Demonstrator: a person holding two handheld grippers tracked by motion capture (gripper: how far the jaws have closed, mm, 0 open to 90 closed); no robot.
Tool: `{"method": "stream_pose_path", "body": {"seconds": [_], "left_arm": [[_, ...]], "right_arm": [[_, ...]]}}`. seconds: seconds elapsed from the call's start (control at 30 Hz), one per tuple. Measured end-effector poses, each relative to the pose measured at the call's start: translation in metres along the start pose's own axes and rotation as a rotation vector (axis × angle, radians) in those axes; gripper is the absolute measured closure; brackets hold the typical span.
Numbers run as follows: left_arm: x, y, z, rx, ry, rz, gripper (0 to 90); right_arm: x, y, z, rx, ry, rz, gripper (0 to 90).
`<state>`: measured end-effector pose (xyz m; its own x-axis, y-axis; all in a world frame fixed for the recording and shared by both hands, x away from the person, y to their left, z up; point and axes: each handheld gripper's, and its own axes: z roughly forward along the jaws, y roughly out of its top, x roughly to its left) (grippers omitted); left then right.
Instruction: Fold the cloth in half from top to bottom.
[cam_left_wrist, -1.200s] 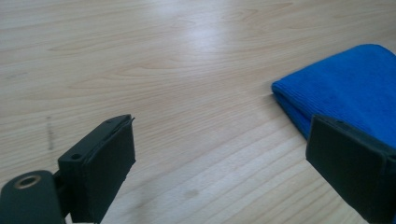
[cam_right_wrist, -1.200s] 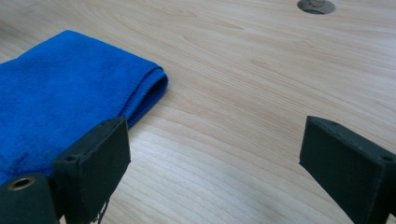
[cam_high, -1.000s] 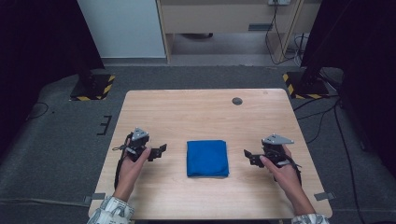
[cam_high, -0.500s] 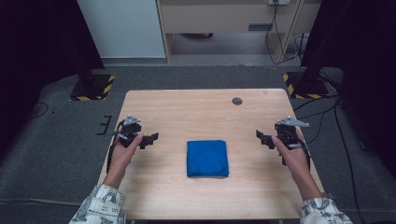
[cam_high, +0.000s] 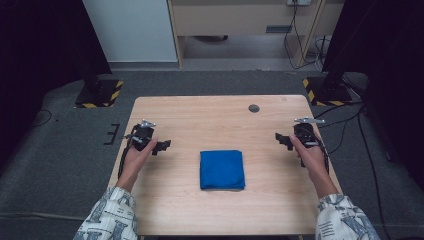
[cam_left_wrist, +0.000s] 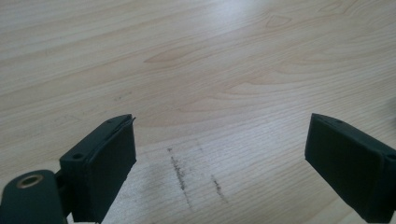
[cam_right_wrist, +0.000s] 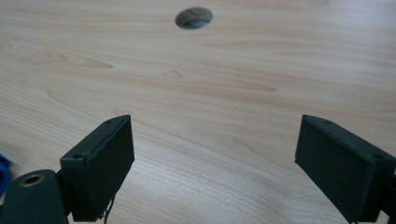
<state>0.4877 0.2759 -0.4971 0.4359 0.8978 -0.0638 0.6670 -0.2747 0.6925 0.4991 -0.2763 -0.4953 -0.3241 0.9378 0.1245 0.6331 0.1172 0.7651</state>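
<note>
A folded blue cloth (cam_high: 222, 169) lies flat near the middle of the wooden table (cam_high: 210, 117). My left gripper (cam_high: 163, 145) is held at the table's left side, well apart from the cloth, jaws wide open over bare wood (cam_left_wrist: 219, 154). My right gripper (cam_high: 281, 139) is at the table's right side, also open, with nothing between its fingers (cam_right_wrist: 215, 158). A sliver of the blue cloth (cam_right_wrist: 3, 171) peeks in at the left edge of the right gripper view.
A round cable hole (cam_high: 254, 108) sits near the table's far edge, also seen ahead of the right gripper as a hole (cam_right_wrist: 194, 17). Faint dark scuff marks (cam_left_wrist: 180, 170) are on the wood. Black stands with striped bases (cam_high: 100, 95) flank the table on the floor.
Both hands have drawn outward and away from the blue cloth, toward the table's left and right sides. The cloth has stayed in place, folded.
</note>
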Motion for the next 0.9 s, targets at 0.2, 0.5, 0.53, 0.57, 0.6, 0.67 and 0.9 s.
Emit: {"method": "stream_pose_path", "body": {"seconds": [0.2,0.5,0.53,0.57,0.6,0.67,0.9], "left_arm": [[0.005,-0.004,0.014,0.025,0.015,-0.016,7.8],[-0.001,-0.008,0.029,0.047,0.019,-0.015,6.4],[-0.002,-0.009,0.031,0.048,0.017,-0.017,6.4],[-0.002,-0.010,0.032,0.052,0.019,-0.015,6.1],[-0.003,-0.012,0.034,0.047,0.024,-0.011,5.1],[-0.004,-0.013,0.035,0.039,0.025,-0.012,4.1],[-0.010,-0.020,0.038,0.000,0.058,0.035,2.3]], "right_arm": [[-0.004,-0.008,0.022,0.072,-0.030,0.012,12.5],[-0.001,-0.014,0.033,0.095,-0.032,0.037,10.2],[0.000,-0.014,0.033,0.099,-0.032,0.033,10.0],[0.001,-0.015,0.034,0.101,-0.033,0.033,9.8],[0.003,-0.015,0.035,0.109,-0.031,0.028,8.8],[0.004,-0.016,0.037,0.112,-0.033,0.024,8.5],[0.012,-0.020,0.041,0.108,-0.070,-0.018,6.2]]}}
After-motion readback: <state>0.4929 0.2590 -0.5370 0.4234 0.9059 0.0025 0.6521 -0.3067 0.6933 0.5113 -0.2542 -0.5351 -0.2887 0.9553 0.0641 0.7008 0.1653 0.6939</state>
